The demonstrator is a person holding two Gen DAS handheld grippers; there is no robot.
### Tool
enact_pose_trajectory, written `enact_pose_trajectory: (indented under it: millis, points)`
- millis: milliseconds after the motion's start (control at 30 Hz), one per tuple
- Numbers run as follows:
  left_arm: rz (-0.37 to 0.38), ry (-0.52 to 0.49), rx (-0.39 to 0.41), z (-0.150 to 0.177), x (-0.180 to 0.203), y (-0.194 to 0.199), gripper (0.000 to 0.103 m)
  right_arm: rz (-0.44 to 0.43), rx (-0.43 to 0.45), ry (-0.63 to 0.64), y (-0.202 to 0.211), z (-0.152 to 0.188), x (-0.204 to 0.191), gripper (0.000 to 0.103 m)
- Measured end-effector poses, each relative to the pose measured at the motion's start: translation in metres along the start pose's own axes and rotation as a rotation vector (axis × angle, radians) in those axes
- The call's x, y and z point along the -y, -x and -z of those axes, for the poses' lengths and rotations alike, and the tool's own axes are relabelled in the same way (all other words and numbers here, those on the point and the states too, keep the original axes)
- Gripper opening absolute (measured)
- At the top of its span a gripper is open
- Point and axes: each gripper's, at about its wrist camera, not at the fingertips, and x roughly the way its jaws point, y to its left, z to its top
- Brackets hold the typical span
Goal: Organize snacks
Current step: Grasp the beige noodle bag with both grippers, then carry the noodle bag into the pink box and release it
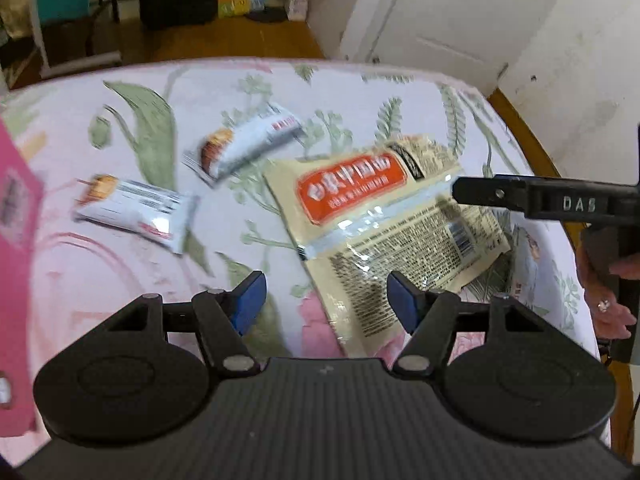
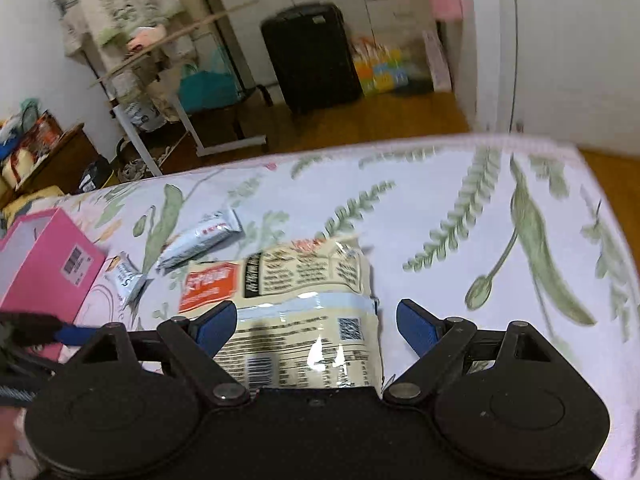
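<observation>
From the left wrist, the left gripper (image 1: 326, 300) is hanging with its jaws standing apart and nothing between its blue pads (image 1: 250, 300), above a floral-clothed bench (image 1: 200, 88). A large cream snack bag (image 1: 384, 220) with an orange label is lying just ahead, its near corner reaching between the fingers' line. Two small white snack bars (image 1: 244, 142) (image 1: 134, 210) are lying left of it, apart from each other. A pink box (image 1: 16, 240) is sitting at the left edge. The right gripper's finger (image 1: 500, 194) is reaching in from the right.

From the right wrist, the right gripper (image 2: 316, 328) is spread wide and empty, straddling the cream snack bag (image 2: 304, 304) without pressing it. The pink box (image 2: 44, 264) is resting to the left, with the snack bars (image 2: 200, 240) (image 2: 128, 276) beside it.
</observation>
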Motion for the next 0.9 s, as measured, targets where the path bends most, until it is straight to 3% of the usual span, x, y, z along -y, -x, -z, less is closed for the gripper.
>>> enact_pose_trajectory:
  millis: [133, 200, 267, 367, 700, 900]
  points:
    - [0.071, 0.08, -0.046, -0.002, 0.001, -0.027, 0.067, -0.064, -0.086, -0.018, -0.017, 0.002, 0.0, 0.089]
    - [0.11, 0.099, -0.049, -0.003, 0.002, -0.031, 0.063, -0.034, -0.096, 0.01, -0.016, 0.007, -0.01, 0.081]
    - [0.143, 0.078, -0.066, -0.004, 0.008, -0.031, 0.057, -0.009, -0.102, 0.046, -0.012, 0.006, -0.018, 0.065]
    - [0.099, -0.013, -0.056, 0.0, 0.02, -0.017, 0.056, -0.014, -0.143, 0.039, -0.002, 0.008, -0.025, 0.052]
    - [0.108, -0.058, -0.154, 0.023, 0.002, 0.032, 0.055, -0.027, -0.196, 0.114, 0.04, 0.035, -0.074, 0.045]
    - [0.078, -0.11, -0.139, 0.035, -0.001, 0.077, 0.055, -0.05, -0.186, 0.131, 0.066, 0.043, -0.107, 0.045]
